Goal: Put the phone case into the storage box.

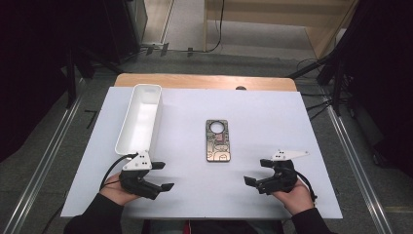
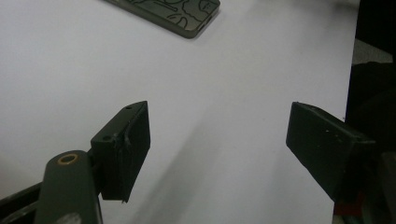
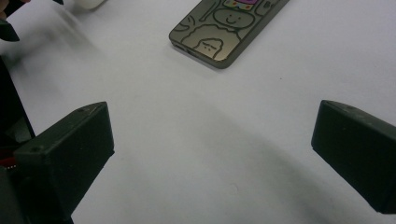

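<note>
Phone case (image 1: 217,141), flat, glossy, cartoon-etched, lies between both spread hand-held grippers.

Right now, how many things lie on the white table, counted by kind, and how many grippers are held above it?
Phone case: 1
White bin: 1
Grippers, left and right, both with jaws open: 2
Total: 4
</note>
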A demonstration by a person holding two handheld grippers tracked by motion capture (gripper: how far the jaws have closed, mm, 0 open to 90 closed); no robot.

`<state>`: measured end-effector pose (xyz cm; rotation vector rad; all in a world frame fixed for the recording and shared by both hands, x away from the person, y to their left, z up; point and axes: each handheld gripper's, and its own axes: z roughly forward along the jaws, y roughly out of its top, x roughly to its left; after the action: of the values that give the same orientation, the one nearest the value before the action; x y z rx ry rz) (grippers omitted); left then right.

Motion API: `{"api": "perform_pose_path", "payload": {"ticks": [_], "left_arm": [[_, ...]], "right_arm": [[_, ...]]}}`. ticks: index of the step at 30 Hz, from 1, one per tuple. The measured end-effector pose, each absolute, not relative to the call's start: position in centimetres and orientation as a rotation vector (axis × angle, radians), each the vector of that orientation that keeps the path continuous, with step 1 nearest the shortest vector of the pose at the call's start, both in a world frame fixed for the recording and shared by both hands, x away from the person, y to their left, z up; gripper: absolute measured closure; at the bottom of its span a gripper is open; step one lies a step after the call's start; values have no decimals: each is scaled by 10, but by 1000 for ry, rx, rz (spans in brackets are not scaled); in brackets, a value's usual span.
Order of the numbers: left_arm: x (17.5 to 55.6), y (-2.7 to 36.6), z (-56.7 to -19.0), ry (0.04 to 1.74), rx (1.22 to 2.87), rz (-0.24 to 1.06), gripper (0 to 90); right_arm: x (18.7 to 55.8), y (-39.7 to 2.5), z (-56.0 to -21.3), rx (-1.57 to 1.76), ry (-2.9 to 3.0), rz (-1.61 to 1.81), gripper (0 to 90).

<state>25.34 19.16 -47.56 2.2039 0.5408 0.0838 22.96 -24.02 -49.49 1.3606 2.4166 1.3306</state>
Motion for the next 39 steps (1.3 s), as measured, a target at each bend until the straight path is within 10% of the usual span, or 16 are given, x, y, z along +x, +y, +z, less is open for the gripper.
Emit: {"api": "perform_pose_path", "payload": {"ticks": [39], "left_arm": [[253, 191, -477, 539, 2196, 65, 215]], "right_arm": [[260, -222, -492, 1377, 2393, 1333, 0]]}}
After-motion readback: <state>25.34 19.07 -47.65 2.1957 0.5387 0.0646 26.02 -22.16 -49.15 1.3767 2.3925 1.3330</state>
